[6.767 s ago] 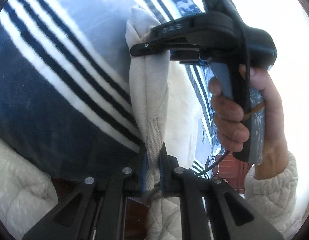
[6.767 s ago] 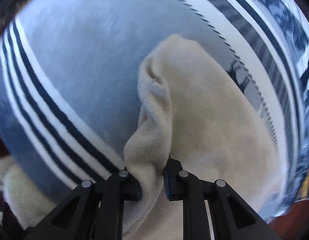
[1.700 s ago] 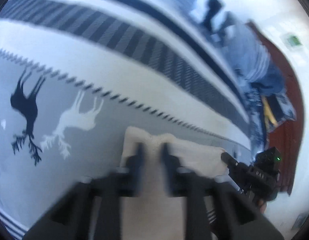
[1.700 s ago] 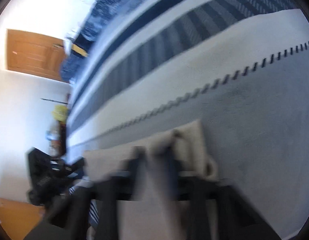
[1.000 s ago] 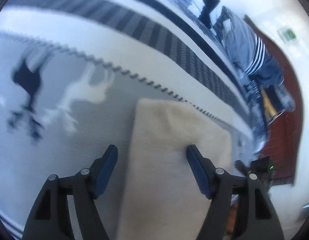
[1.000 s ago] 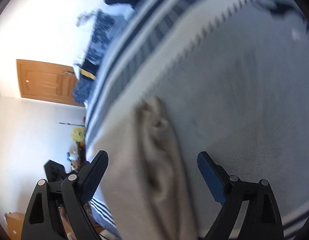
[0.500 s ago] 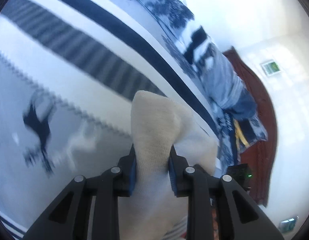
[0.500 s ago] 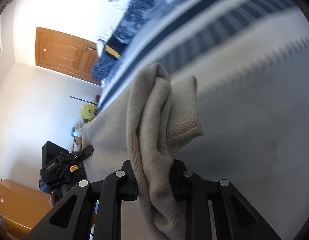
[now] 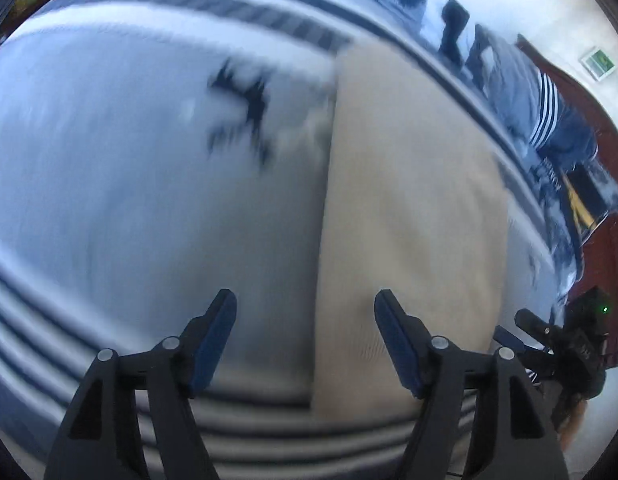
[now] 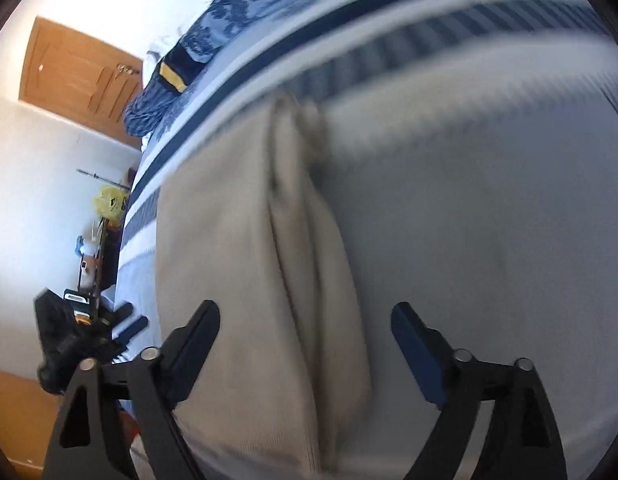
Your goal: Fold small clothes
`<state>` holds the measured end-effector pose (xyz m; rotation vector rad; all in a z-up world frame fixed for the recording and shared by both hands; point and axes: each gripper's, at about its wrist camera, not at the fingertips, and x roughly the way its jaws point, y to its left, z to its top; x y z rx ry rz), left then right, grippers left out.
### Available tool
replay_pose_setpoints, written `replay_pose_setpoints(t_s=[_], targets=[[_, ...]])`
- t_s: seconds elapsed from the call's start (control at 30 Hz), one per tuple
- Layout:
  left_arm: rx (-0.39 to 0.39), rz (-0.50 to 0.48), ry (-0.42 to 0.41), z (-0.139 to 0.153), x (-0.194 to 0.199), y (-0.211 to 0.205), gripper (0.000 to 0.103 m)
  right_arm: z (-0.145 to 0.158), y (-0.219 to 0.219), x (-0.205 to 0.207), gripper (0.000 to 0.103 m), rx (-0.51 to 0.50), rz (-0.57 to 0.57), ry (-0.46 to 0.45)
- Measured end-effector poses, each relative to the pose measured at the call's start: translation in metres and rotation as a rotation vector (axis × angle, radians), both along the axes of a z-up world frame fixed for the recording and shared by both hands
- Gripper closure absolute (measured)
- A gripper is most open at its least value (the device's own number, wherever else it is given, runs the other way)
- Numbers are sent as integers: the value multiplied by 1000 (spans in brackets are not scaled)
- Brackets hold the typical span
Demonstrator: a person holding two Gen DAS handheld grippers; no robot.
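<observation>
A cream knitted garment (image 9: 413, 216) lies flat on the grey and navy striped blanket (image 9: 149, 200), folded into a long rectangle. My left gripper (image 9: 305, 340) is open and empty, just above the garment's left edge. In the right wrist view the same garment (image 10: 237, 280) shows a raised fold along its right side. My right gripper (image 10: 305, 344) is open and empty over that fold. The other gripper shows at the far right of the left wrist view (image 9: 565, 344) and at the far left of the right wrist view (image 10: 89, 332).
The blanket (image 10: 489, 200) has a dark deer print (image 9: 245, 108). Blue patterned pillows and striped clothes (image 9: 549, 108) lie at the bed's far end. A wooden door (image 10: 77, 76) and a yellow bag (image 10: 109, 200) stand left of the bed.
Half a second ago both grippers were shut on the garment and held it up. Now both are open and the garment lies flat on the blanket.
</observation>
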<state>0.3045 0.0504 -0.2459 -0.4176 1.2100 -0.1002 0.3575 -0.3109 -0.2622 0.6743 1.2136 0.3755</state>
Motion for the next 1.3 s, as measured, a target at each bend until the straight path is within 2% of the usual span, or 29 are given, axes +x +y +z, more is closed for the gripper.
replay_pose_setpoints(t_s=[0.03,0.1,0.13,0.17,0.23,0.37,0.57,0.7,0.97,1.3], targets=[[15,12,-16,-4,-10,-4,32,-9,1,-18,12,22,-17,20],[57,33,-49,-4,-19,-12,32,-23,12,-32,20,73,-7,56],[77,22,-44,-4,-18,-18,32,-22,12,-39,31,70,7,59],[97,11,-39,-3,-17,-22,32,-18,17,-35,36,45,20,37],[129,-4,-58,3,-16,-28,32,-13,15,-31,39,13,23,-9],[190,-27,-105,11,-18,-41,32,-17,5,-46,45,24,-15,9],[240,-68,-117,8,-18,-57,32,-22,16,-35,45,-26,3,17],[274,-95,-116,6,-15,-65,32,-26,17,-29,45,-19,4,19],[293,-117,-121,5,-17,-68,32,-28,17,-30,44,-8,-5,25],[307,-122,-116,6,-19,-72,32,-24,25,-37,44,-61,20,3]])
